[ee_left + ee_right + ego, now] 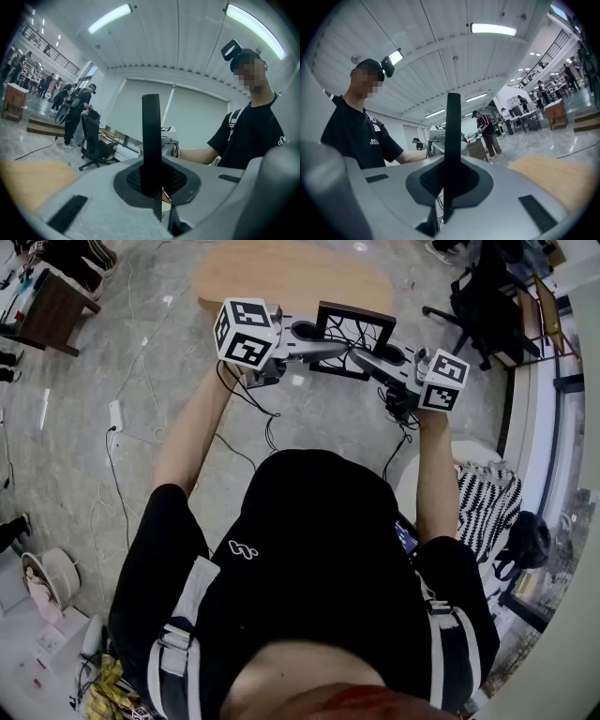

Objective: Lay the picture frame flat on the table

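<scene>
I hold a black picture frame [353,337] with a branching line print upright in the air, just short of the near edge of the oval wooden table [291,277]. My left gripper [312,341] is shut on the frame's left edge and my right gripper [386,358] is shut on its right edge. In the left gripper view the frame [151,136] is a thin black bar standing edge-on between the pads of the left gripper [157,185]. The right gripper view shows the same edge-on frame [452,140] clamped in the right gripper [447,183].
The tabletop shows low at the side in both gripper views [33,180] [562,176]. A black office chair [473,306] stands right of the table. A power strip [116,413] and cables lie on the floor. A dark desk [47,306] stands upper left.
</scene>
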A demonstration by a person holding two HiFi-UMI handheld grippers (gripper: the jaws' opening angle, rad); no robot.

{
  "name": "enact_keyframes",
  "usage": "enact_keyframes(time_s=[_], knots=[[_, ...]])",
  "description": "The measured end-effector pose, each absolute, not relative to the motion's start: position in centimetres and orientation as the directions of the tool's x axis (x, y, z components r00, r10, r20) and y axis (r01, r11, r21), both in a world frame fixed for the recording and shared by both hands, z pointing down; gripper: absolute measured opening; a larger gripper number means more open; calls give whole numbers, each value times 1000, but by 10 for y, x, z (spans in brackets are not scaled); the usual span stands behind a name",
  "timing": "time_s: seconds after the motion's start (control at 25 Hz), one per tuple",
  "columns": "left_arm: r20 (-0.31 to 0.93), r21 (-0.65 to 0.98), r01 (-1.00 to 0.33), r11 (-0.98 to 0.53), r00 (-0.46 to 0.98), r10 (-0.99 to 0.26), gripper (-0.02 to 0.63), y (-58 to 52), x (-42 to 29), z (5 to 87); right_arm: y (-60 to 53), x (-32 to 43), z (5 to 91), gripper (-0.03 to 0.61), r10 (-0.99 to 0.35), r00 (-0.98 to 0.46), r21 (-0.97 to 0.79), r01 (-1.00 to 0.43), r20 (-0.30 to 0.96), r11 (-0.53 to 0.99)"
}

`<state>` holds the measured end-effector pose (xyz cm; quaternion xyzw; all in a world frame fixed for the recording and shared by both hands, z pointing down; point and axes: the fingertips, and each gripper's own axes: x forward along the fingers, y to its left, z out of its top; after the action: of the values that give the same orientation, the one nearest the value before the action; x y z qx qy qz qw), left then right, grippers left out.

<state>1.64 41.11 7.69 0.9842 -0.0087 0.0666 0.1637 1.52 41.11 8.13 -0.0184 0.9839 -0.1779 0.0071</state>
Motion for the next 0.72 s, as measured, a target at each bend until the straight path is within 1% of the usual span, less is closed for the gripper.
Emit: enact_keyframes(time_s=[0.24, 0.72], knots=[[136, 341, -53, -939, 991, -7, 17, 408, 19, 85, 408, 18, 88, 18, -55, -998, -376, -39, -33, 926], [139, 405, -30, -914, 990, 29, 18, 396, 27, 120, 396, 26, 123, 20, -152, -988, -456, -127, -18, 881]])
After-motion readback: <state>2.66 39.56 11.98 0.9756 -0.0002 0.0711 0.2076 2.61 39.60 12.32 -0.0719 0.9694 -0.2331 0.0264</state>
